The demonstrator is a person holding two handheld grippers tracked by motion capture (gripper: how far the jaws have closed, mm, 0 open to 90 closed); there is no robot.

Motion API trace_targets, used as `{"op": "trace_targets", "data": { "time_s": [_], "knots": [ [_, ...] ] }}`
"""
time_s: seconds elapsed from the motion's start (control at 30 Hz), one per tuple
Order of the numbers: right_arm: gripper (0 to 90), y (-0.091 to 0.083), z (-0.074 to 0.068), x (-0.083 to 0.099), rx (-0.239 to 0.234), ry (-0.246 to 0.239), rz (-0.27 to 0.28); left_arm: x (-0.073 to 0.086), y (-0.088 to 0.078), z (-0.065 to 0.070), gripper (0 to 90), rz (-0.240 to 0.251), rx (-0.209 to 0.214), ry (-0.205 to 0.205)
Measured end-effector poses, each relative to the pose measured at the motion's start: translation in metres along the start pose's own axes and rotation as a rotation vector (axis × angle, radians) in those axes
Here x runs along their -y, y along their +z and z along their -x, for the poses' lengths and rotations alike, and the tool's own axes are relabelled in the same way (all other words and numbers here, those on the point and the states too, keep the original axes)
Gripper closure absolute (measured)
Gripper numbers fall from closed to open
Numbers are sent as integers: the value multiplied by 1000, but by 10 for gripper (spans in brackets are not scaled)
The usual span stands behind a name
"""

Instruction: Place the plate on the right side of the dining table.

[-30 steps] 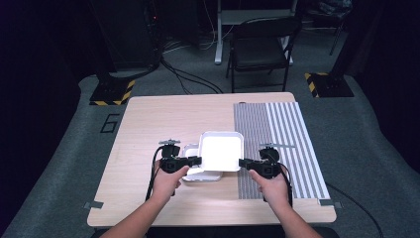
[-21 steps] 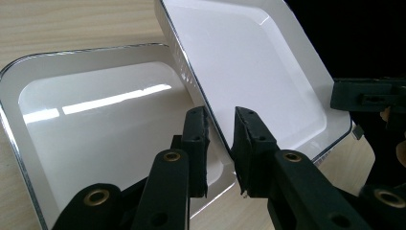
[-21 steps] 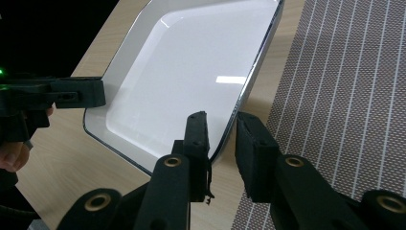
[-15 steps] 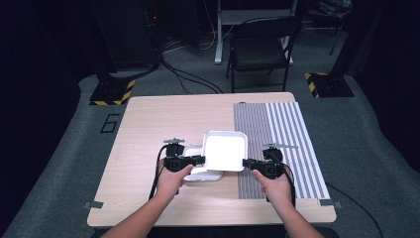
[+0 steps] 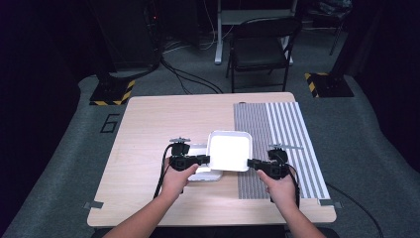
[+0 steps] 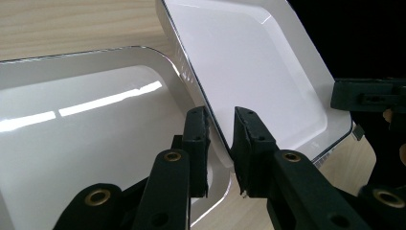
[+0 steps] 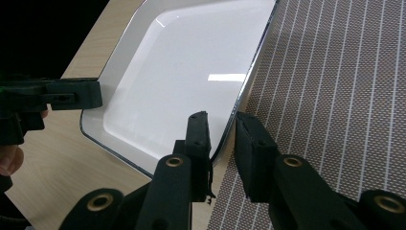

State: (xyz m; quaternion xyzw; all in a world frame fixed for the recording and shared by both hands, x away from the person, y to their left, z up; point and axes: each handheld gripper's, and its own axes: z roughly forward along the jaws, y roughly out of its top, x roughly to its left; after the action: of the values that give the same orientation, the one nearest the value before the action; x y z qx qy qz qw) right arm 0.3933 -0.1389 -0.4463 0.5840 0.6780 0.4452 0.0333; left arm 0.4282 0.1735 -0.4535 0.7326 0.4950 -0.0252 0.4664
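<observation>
We hold the upper white tray [image 5: 229, 151] between both hand-held grippers.
Left hand-held gripper [image 6: 221, 139] and right hand-held gripper [image 7: 222, 139] each clamp an opposite rim of it, above the lower white tray [image 6: 86, 143].

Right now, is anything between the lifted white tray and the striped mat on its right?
Nothing visible. The upper tray, held at both rims by the left hand-held gripper and right hand-held gripper, already overlaps the bare striped mat; a second tray lies beneath its left side.
</observation>
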Motion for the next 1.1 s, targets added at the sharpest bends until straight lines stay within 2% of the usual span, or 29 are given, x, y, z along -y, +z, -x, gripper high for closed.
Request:
{"op": "trace_targets", "data": {
  "time_s": [0.2, 0.4, 0.47, 0.67, 1.1],
  "knots": [
    [759, -5, 4, 1, 9, 3, 7, -2, 5, 4, 759, -6, 10, 17],
    [759, -10, 8, 1, 19, -1, 11, -3, 10, 9, 759, -8, 20, 14],
    [759, -13, 11, 2, 26, 5, 9, -5, 13, 11, 758, -14, 23, 28],
    [760, -18, 16, 4, 33, 16, 15, -6, 19, 17, 758, -21, 24, 35],
    [760, -27, 23, 5, 48, 28, 27, -7, 29, 22, 758, -37, 40, 39]
  ]
}}
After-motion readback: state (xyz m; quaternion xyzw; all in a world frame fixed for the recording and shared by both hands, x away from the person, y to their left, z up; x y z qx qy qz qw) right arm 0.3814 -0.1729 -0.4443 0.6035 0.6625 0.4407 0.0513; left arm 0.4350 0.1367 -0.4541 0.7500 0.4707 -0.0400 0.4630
